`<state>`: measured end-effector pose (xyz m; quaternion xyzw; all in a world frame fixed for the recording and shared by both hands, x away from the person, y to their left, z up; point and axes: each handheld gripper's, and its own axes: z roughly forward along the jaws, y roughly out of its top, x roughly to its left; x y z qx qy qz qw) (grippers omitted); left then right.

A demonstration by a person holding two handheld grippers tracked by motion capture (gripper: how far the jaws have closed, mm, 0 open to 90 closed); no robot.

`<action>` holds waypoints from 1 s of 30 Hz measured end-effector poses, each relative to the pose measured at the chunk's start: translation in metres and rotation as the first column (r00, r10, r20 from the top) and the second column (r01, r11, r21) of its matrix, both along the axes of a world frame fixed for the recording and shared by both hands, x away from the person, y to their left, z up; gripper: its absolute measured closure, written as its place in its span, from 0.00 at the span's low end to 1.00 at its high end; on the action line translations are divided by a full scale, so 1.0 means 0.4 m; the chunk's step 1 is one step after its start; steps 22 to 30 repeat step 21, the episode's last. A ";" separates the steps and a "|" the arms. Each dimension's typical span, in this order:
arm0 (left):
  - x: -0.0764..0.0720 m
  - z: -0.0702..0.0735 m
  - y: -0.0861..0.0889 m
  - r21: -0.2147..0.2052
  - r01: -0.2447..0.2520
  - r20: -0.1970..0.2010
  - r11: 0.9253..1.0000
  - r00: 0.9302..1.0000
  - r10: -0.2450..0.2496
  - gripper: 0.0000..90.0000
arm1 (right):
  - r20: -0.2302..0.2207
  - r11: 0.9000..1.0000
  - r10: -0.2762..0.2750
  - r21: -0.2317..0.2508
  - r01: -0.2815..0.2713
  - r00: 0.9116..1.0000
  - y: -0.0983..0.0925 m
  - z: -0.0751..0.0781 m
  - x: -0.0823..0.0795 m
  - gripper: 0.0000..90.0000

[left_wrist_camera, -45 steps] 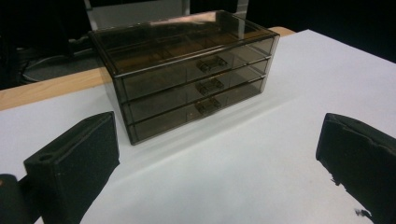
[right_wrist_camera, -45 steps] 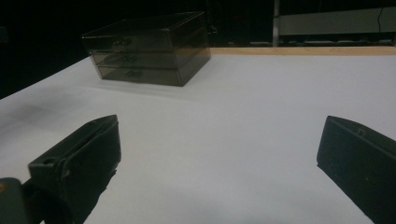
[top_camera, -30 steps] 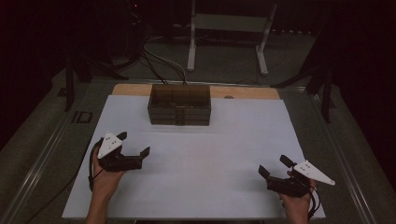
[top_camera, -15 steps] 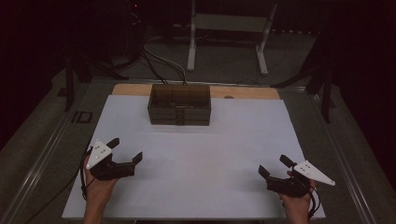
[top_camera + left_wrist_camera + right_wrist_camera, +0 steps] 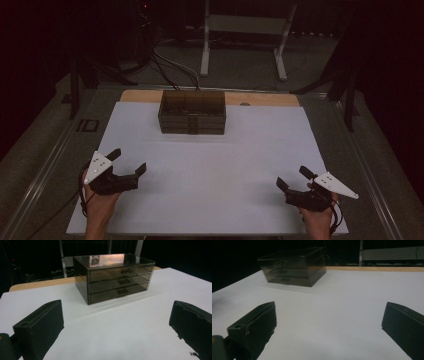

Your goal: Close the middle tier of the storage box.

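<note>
Dim room; white sheet [image 5: 210, 185] over a table [image 5: 260, 99], wood edge bare at the far side; dark drawer box [image 5: 192, 112] at far centre of the sheet, three drawers stacked, all shut, handles facing the near side; top glossy, catching a reflection in the left gripper view

Left gripper [image 5: 129, 161] near the sheet's near-left corner, held in a hand [image 5: 98, 205], grey plate on top; jaws spread wide, nothing between them; pointed up-right toward the box, well apart from it; cable looped at the wrist

Right gripper [image 5: 295, 177] near the near-right corner, held in the other hand [image 5: 319, 220], grey plate on top; jaws likewise wide apart, empty; pointed up-left toward the box, well apart from it

Left gripper view: box ahead, drawer fronts and one side wall visible, bare sheet between the black jaws; right gripper view: box far off at upper left, bare sheet between the jaws

Floor beyond the table: cables [image 5: 170, 65] and a pale stand [image 5: 243, 30]
</note>
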<state>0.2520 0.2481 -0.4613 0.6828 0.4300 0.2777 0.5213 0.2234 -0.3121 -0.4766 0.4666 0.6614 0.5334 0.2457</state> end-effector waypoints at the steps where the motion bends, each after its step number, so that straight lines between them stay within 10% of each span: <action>1: -0.001 -0.001 0.002 -0.008 -0.004 0.001 1.000 1.000 0.004 0.01 | 0.000 1.000 0.000 0.000 0.000 1.000 0.000 0.000 0.000 0.00; 30: 0.000 -0.014 0.006 -0.012 -0.032 -0.008 0.999 0.999 0.032 0.01 | 0.001 1.000 -0.006 -0.009 0.006 1.000 -0.003 0.000 0.002 0.00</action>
